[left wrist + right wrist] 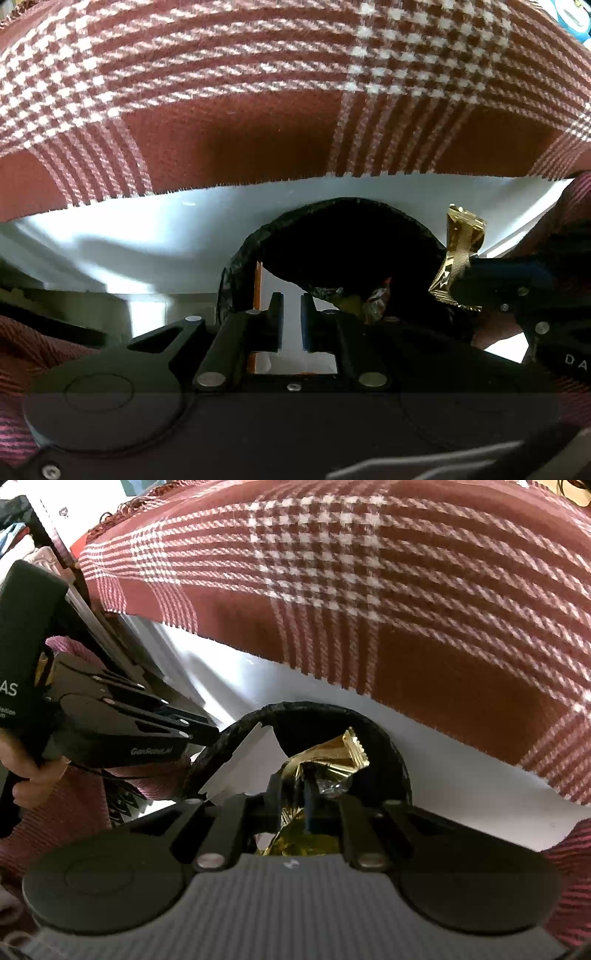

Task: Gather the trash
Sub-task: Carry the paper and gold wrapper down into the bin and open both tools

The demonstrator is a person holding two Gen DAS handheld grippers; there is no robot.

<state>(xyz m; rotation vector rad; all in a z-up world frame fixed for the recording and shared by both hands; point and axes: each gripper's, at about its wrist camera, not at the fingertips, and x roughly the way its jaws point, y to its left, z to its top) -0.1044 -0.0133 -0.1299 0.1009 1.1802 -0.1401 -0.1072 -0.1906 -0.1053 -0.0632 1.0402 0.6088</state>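
Gold foil wrapper is clamped between the narrow jaws of the right gripper, directly over the mouth of the black trash bag. Part of the foil projects upward above the rim.

The left gripper is set narrow beside the near rim. No bag film is seen between its fingers, so the mouth is judged to be unsupported.

Probable faults:
- If the wrapper is released at this height, the light, springy foil may catch on the rim and slide out onto the white tabletop.
- If the limp rim is not held, the mouth may fold shut under the wrapper.
- The fringed plaid cloth lies near the bag; escaped foil could be lost beneath its edge.
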